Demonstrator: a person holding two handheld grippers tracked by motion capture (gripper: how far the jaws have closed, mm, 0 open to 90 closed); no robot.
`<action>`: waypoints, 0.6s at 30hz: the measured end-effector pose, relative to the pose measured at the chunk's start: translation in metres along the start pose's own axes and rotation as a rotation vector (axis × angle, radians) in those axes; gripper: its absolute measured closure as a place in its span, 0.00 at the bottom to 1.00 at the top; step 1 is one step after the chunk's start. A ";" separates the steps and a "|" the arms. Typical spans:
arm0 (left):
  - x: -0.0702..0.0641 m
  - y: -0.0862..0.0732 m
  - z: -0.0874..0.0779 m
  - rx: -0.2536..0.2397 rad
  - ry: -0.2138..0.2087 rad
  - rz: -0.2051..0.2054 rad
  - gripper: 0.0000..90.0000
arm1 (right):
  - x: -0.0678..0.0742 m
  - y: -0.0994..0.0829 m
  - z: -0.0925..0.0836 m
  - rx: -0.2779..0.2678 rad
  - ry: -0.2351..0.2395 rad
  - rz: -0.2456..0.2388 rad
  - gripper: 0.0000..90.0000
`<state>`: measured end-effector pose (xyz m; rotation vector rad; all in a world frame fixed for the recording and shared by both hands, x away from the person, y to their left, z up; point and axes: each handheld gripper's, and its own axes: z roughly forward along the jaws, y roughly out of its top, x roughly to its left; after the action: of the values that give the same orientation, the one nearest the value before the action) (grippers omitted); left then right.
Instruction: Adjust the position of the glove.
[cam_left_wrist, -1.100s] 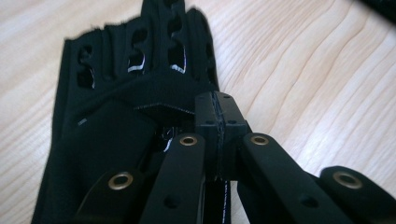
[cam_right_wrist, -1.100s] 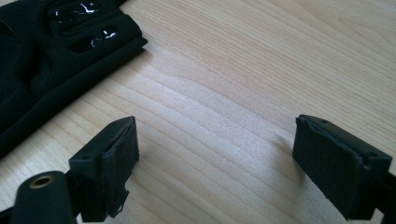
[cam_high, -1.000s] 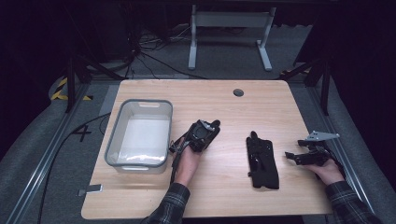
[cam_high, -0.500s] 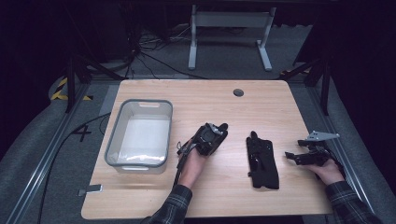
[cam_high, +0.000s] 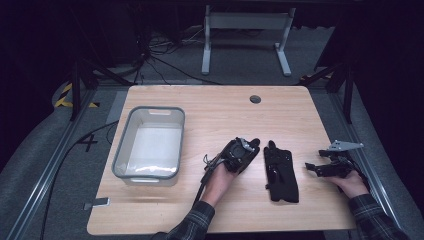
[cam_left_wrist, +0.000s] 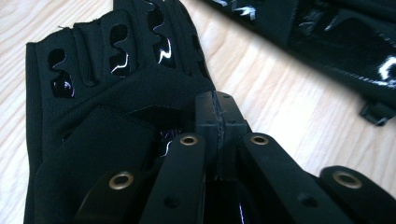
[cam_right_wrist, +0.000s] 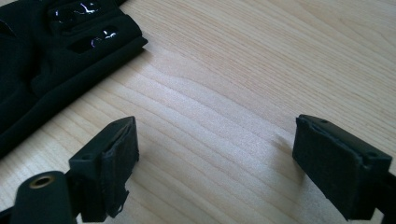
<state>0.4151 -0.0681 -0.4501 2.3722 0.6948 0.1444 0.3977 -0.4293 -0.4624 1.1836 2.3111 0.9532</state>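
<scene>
Two black fingerless gloves are on the wooden table (cam_high: 200, 107). One glove (cam_high: 281, 172) lies flat right of centre, fingers pointing away from me. The other glove (cam_left_wrist: 107, 84), with perforated glossy fingers, is pinched at its edge by my left gripper (cam_left_wrist: 217, 119), whose jaws are shut together on the fabric. In the high view that left gripper (cam_high: 250, 146) sits just left of the flat glove, close beside it. My right gripper (cam_high: 312, 167) rests low near the table's right edge, jaws wide open with bare wood between them (cam_right_wrist: 215, 158); the flat glove (cam_right_wrist: 56, 56) lies ahead and to its left.
A clear tub with a grey rim (cam_high: 120, 150) stands on the left part of the table. A round cable hole (cam_high: 255, 99) is near the far edge. The flat glove (cam_left_wrist: 336, 37) shows at the top right of the left gripper view.
My left hand has slid to the right across the table with the pinched glove, ending close to the flat glove. The right hand has stayed in place.
</scene>
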 end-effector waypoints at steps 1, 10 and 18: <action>-0.001 0.001 0.001 0.001 0.003 0.007 1.00 | 0.000 0.000 0.000 0.001 -0.002 0.000 0.17; 0.001 0.002 -0.016 -0.056 0.011 -0.005 0.97 | 0.000 0.000 0.000 0.000 0.001 0.001 0.17; 0.032 -0.014 -0.043 -0.107 0.068 -0.103 0.99 | 0.000 0.000 0.000 0.001 -0.001 0.001 0.17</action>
<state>0.4241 -0.0185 -0.4276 2.2334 0.8201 0.2134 0.3976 -0.4294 -0.4623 1.1853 2.3102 0.9515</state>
